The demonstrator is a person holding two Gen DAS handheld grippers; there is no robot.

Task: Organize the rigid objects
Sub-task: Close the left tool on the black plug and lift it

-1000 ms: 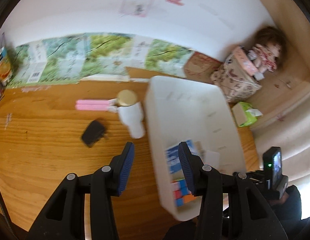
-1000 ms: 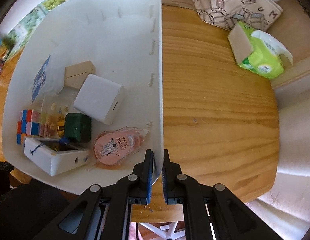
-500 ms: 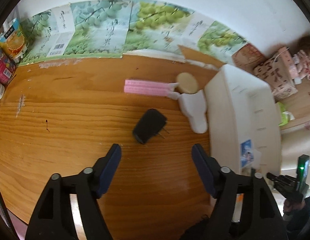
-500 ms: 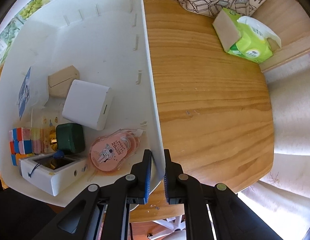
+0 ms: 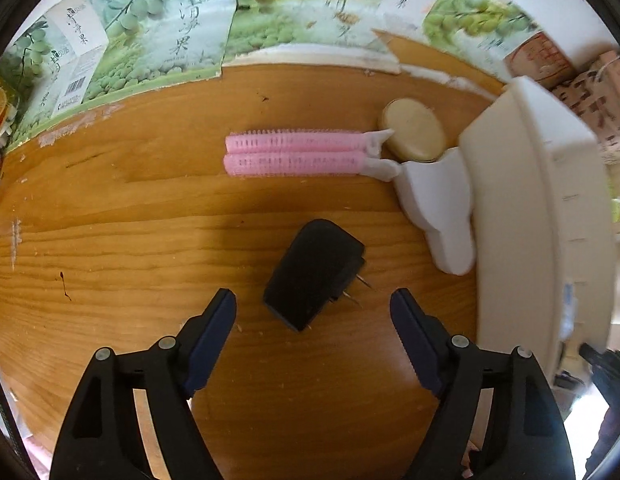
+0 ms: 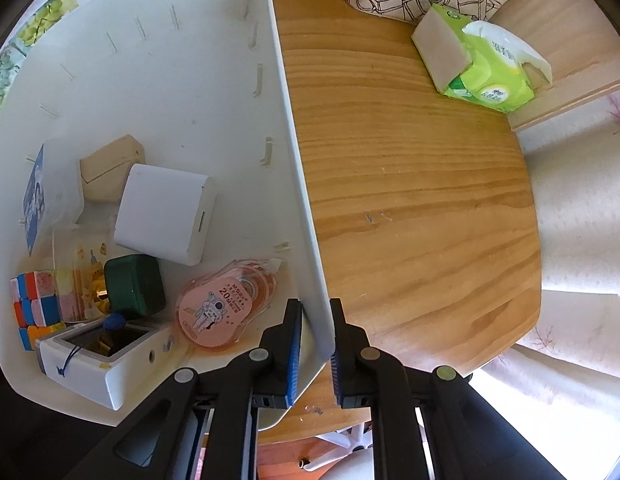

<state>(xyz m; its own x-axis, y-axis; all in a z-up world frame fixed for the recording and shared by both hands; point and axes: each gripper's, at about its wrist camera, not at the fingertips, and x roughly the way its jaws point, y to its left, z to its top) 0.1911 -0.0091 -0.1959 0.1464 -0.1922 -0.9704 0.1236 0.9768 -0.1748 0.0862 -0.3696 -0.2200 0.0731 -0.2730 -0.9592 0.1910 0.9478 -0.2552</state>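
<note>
Left wrist view: the left tool (image 5: 312,308) hangs over the wooden table (image 5: 130,240), jaws wide and opening, nothing gripped; the black plug adapter (image 5: 312,274) lies flat just ahead between the fingertips, untouched. Beyond it lie pink hair rollers (image 5: 294,154), a round tan lid (image 5: 414,130) and a white piece (image 5: 442,208) against the white bin (image 5: 522,208). Right wrist view: the right tool (image 6: 315,326) pinches the bin's wall, blue pads on either face.

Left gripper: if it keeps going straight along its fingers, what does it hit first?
Most likely the black plug adapter, which lies on the table roughly centred ahead of the left gripper. The jaws are opening, with nothing between them yet. Depth is unclear, so its fingertips could meet the table beside it.
</note>
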